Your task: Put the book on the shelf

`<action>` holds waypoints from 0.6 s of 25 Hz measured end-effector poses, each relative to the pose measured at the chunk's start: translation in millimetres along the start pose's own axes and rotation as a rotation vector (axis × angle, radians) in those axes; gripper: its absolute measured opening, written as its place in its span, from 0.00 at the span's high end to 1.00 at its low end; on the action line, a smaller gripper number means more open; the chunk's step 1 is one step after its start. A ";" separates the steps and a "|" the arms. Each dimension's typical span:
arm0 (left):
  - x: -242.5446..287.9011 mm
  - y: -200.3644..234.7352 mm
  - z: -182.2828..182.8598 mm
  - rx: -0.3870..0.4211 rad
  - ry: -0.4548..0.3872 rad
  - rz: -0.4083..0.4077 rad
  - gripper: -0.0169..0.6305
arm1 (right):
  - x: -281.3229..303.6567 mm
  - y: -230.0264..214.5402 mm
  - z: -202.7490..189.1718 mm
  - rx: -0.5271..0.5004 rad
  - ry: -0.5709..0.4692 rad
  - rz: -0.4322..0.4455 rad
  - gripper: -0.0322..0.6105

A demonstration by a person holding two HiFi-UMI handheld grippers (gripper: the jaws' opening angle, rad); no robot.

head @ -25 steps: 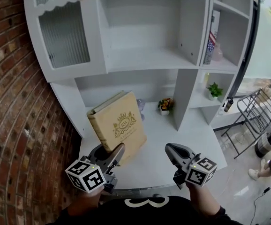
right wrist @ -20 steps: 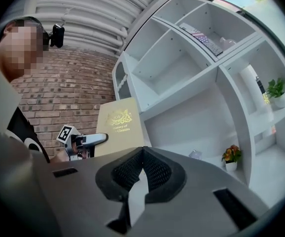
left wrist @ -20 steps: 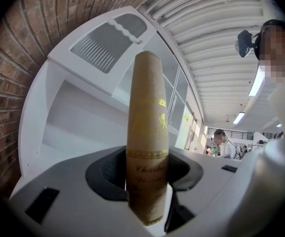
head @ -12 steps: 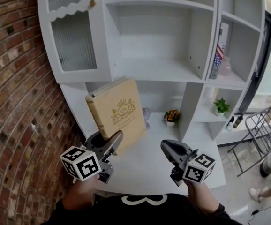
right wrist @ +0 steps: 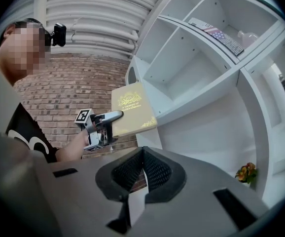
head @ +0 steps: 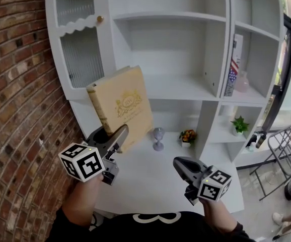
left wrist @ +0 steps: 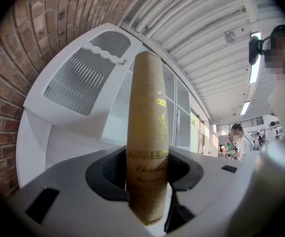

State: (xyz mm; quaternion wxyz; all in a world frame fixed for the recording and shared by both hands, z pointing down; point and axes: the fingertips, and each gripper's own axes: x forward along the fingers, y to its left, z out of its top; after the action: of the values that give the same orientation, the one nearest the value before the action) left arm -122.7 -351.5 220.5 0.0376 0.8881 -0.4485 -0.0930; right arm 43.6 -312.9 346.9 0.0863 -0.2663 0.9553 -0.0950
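Now that the book (head: 120,105) has come up, it hangs in the air in front of the white cupboard. Its cover faces you and its top leans a little to the left. A second ago it sat lower, down by the surface (head: 150,178). Its upper half now reaches the height of the wide middle shelf (head: 180,87), just left of that opening. Your left gripper (head: 111,133) clamps its lower end, with the spine between the jaws. The lift looks nearly done, and carrying the book right and into the shelf should follow. Your right gripper (head: 180,163) hangs closed and empty, low over the surface.
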 end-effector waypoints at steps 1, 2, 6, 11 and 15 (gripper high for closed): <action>4.2 -0.5 5.4 0.013 -0.004 0.001 0.68 | -0.1 -1.0 2.1 -0.005 -0.002 0.002 0.93; 8.5 -0.9 11.0 0.024 -0.007 0.002 0.68 | 0.0 -1.7 4.1 -0.010 -0.004 0.003 0.93; 23.9 -1.5 30.5 0.066 -0.022 0.015 0.68 | -3.3 -3.8 9.7 -0.033 -0.007 0.011 0.93; 43.4 -1.5 54.2 0.125 -0.023 0.038 0.68 | -6.7 -11.4 17.1 -0.037 -0.039 -0.005 0.93; 58.8 -2.6 73.4 0.154 -0.043 0.048 0.68 | -3.7 -14.1 18.2 -0.052 -0.037 0.000 0.93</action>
State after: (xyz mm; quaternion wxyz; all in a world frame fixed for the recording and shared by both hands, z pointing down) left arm -101.2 -396.1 140.4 -0.0381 0.8753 -0.4761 -0.0762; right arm 57.6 -325.2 332.9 0.0971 -0.2701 0.9557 -0.0650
